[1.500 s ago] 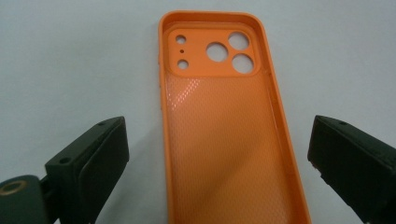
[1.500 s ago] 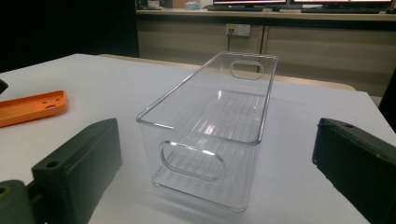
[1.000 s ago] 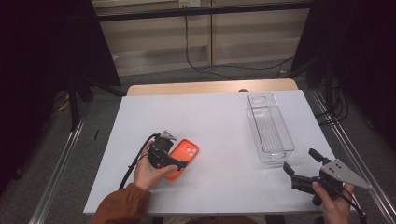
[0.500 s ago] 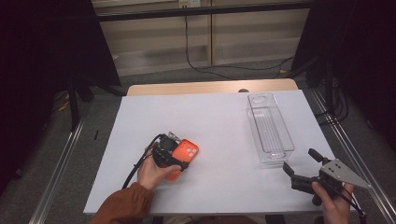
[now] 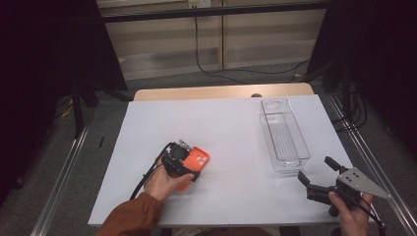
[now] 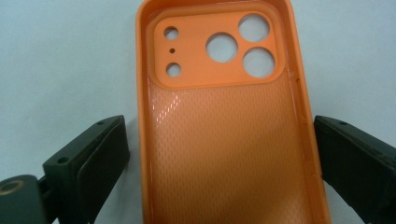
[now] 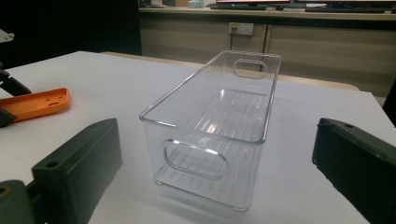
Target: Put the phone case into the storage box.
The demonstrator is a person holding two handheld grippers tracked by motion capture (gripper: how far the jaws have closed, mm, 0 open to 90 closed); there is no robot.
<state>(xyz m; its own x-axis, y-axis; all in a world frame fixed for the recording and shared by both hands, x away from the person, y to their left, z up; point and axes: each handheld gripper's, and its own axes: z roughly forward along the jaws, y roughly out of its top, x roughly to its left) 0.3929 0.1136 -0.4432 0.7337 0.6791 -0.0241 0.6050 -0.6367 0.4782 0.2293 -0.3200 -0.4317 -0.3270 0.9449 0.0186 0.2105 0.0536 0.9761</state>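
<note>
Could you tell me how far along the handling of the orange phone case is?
Early. Done: the left gripper straddles the orange phone case, jaws open on either side. In hand: closing on it; it lies flat on the table. Left: lifting it, perhaps toward the empty clear bin, where the open right gripper waits.

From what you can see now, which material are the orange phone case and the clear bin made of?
The orange phone case looks like soft silicone or rubbery plastic: matte rim, a fine woven texture inside with a slight sheen. The clear bin seems to be hard, glossy transparent plastic, probably acrylic: sharp bright reflections, moulded ribs on the floor and cut-out handles.
</note>
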